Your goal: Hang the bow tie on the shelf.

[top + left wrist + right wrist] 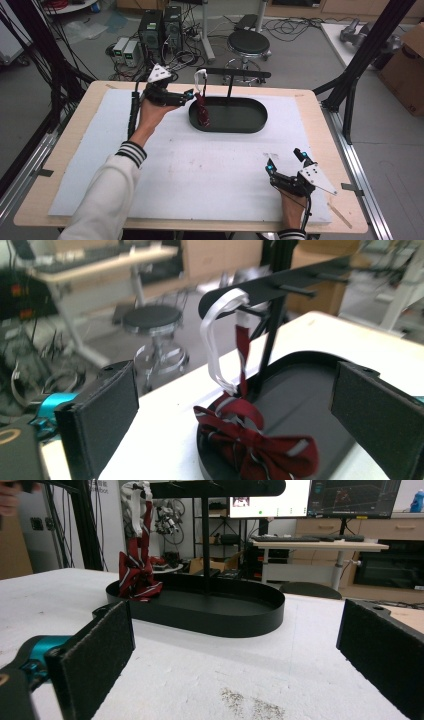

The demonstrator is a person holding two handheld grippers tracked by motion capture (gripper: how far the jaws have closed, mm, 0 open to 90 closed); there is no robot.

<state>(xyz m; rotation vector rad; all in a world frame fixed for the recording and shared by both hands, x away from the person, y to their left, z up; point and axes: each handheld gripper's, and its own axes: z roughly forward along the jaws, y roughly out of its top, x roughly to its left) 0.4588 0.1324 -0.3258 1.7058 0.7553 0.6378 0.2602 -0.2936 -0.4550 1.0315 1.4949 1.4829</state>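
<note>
Right gripper (286, 161) jaws spread wide, empty, low over the white mat (210, 175); the black oval tray (240, 620) sits well ahead of them. Left gripper (186, 96) jaws also parted, empty, just short of the dark red bow tie (255, 445). It slumps in the tray's end, its white strap (212, 347) looped over a peg of the stand (272, 287). Judgement: light, limp, snag-prone fabric. Best pinched at the strap below the peg.

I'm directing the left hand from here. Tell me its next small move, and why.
Probably draw the left gripper back a little. Its jaws are open with nothing between them, and the bow tie hangs by its white strap from the stand's peg, resting in the black tray.
</note>
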